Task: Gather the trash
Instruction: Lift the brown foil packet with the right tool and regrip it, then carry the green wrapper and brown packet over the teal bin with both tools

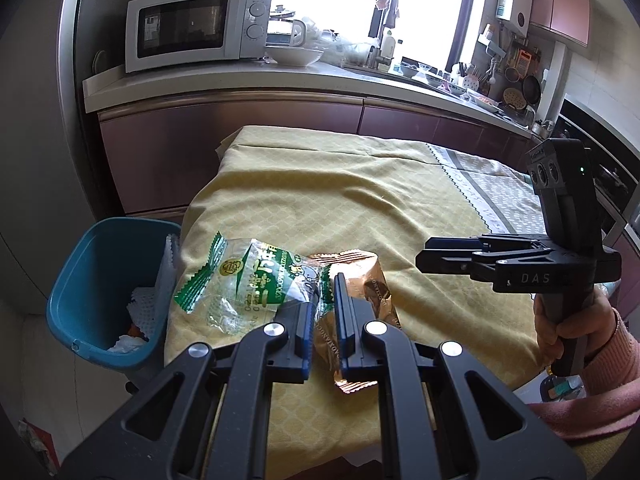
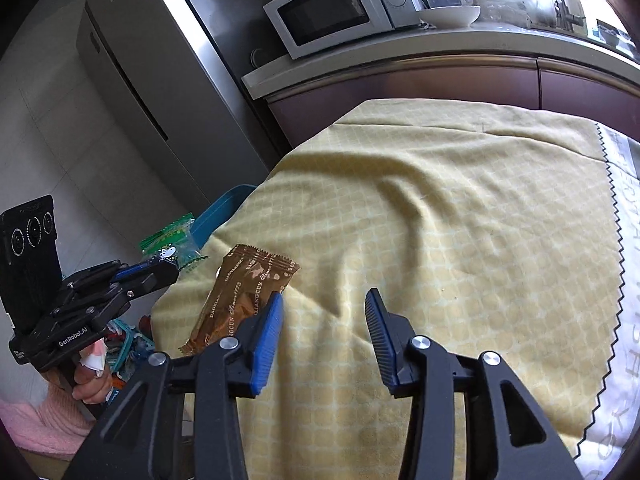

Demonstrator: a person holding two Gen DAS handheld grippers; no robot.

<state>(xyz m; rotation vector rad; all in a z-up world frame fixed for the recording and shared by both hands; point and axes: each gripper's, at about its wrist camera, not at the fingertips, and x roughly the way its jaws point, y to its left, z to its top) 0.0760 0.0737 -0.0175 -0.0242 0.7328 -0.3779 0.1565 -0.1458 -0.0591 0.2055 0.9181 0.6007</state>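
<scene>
My left gripper (image 1: 325,300) is shut on the edge of a clear green-printed wrapper (image 1: 248,280), held above the left end of the table; it also shows in the right wrist view (image 2: 174,242), lifted off the cloth. A brown snack wrapper (image 1: 356,300) lies on the yellow tablecloth (image 1: 320,200) just under and right of the left fingers; in the right wrist view (image 2: 240,300) it lies by my right gripper's left finger. My right gripper (image 2: 325,300) is open and empty above the cloth. A blue trash bin (image 1: 80,280) with white waste stands on the floor left of the table.
A counter (image 1: 280,76) behind the table carries a microwave (image 1: 192,28), a bowl and dishes. A steel fridge (image 2: 160,80) stands at the left. A grey patterned cloth edge (image 2: 616,280) covers the table's right side.
</scene>
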